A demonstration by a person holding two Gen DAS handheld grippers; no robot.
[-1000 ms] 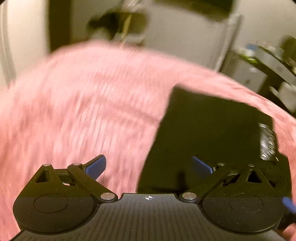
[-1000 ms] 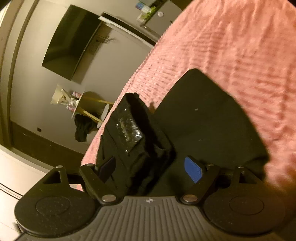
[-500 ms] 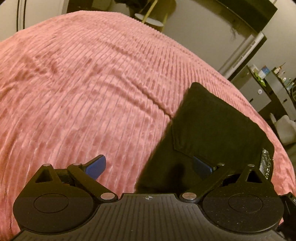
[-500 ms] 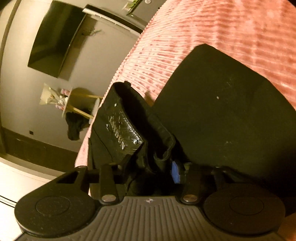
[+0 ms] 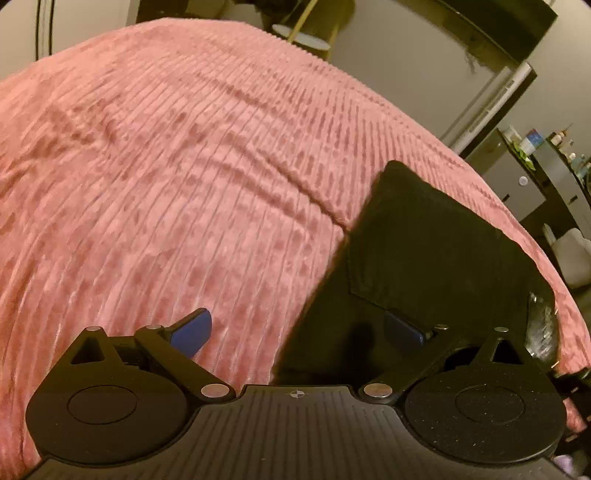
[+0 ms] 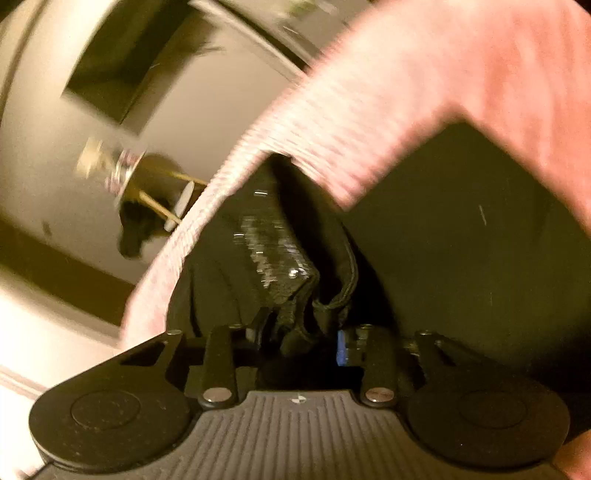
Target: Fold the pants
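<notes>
left wrist view: low, close over pink bedspread (image 5: 166,177), facing across bed toward far wall. right wrist view: tilted, blurred, very near black pants (image 6: 461,240). both share pants and bedspread (seen from different sides).

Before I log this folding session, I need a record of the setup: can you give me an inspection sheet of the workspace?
Surface: pink ribbed bedspread, lightly rippled, covering a bed.
Job's things: black pants folded flat on the bedspread; a bunched end with a glossy patch rises at the right gripper.
Clutter: nothing seen on the bedspread besides the pants.
Grippers: left gripper open, one finger over the bedspread, the other over the pants. Right gripper shut on the bunched fabric; that view is motion-blurred.
Cables: nothing seen.
Surroundings: dark wall-mounted screen, small round side table, shelf with bottles.
</notes>
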